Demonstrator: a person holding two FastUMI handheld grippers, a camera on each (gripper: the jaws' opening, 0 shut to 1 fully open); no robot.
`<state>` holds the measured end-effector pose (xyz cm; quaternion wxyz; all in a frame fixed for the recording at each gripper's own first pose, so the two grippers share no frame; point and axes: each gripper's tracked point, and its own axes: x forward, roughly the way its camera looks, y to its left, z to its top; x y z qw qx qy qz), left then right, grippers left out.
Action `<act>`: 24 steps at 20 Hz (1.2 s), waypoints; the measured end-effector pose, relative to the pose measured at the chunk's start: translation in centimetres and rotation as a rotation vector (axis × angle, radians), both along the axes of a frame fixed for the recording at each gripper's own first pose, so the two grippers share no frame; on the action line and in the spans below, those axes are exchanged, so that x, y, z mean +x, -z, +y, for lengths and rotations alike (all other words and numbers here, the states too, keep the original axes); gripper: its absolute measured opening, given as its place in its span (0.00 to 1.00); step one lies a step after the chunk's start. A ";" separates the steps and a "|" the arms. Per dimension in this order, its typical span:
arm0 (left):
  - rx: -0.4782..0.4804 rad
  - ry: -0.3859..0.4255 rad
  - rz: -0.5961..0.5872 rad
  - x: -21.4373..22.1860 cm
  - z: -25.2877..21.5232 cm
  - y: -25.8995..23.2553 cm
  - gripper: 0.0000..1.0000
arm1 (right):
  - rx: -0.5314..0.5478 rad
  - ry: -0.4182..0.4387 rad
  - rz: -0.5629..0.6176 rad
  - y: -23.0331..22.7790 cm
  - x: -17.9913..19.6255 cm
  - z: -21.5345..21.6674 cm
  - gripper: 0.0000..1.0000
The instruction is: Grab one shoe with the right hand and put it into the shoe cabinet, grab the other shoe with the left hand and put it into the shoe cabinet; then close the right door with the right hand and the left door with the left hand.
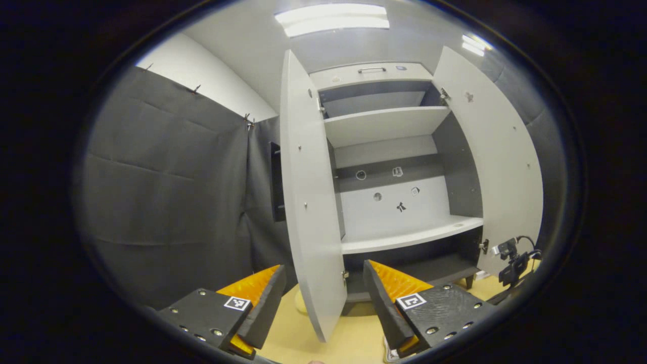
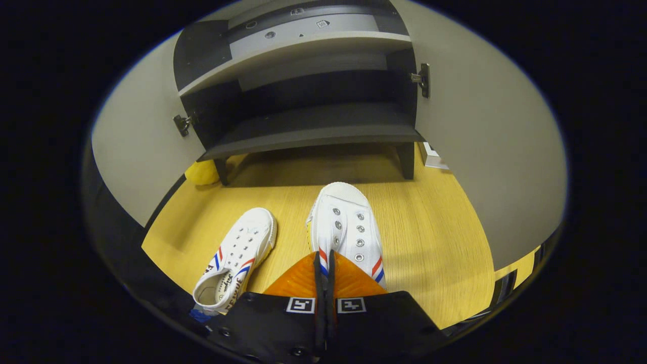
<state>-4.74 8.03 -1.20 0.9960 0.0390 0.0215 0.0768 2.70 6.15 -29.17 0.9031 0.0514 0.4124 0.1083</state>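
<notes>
Right claw (image 2: pixel 323 263) is pinched together on the collar of the right-hand shoe (image 2: pixel 346 227), ready to lift it toward the shoe cabinet's (image 2: pixel 313 131) open bottom shelf. Left claw (image 1: pixel 323 298) waits wide open and empty, facing the left door (image 1: pixel 308 202). The other shoe (image 2: pixel 237 255) lies on the floor just beside.

Right gripper (image 2: pixel 324 263) pinching right-hand shoe (image 2: pixel 344 227); other shoe (image 2: pixel 237 255) beside.

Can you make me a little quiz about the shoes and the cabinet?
1. True or false: both cabinet doors are shut.
2. How many white shoes are outside the cabinet?
3. Which tongs are pinched on a shoe: A left tongs, B right tongs?

Key: 1 false, both stand open. 2 two: the gripped shoe and the other shoe on the floor. 3 B.
</notes>
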 end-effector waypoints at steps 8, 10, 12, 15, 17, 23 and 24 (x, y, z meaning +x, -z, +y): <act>-0.007 0.011 -0.007 0.0 -0.1 0.0 0.89 | 0.059 -0.011 -0.167 -9.1 2.8 0.6 0.02; -0.010 0.010 -0.010 0.1 -0.1 -0.1 0.89 | 0.072 -0.019 -0.212 -11.6 3.5 0.9 0.02; -0.012 0.008 -0.014 0.0 -0.1 -0.1 0.89 | 0.084 -0.025 -0.254 -13.9 4.1 1.1 0.02; -0.017 0.005 -0.016 0.1 -0.1 -0.2 0.89 | 0.101 -0.033 -0.308 -17.1 5.2 1.4 0.02; -0.017 0.000 -0.018 0.1 0.0 -0.2 0.89 | 0.106 -0.045 -0.340 -18.5 6.1 1.8 0.02; -0.007 -0.029 -0.019 0.1 0.4 -0.1 0.89 | 0.123 -0.046 -0.428 -22.7 10.0 2.1 0.02; -0.005 -0.036 -0.019 0.1 0.4 0.0 0.89 | 0.124 -0.042 -0.439 -23.3 10.8 2.1 0.02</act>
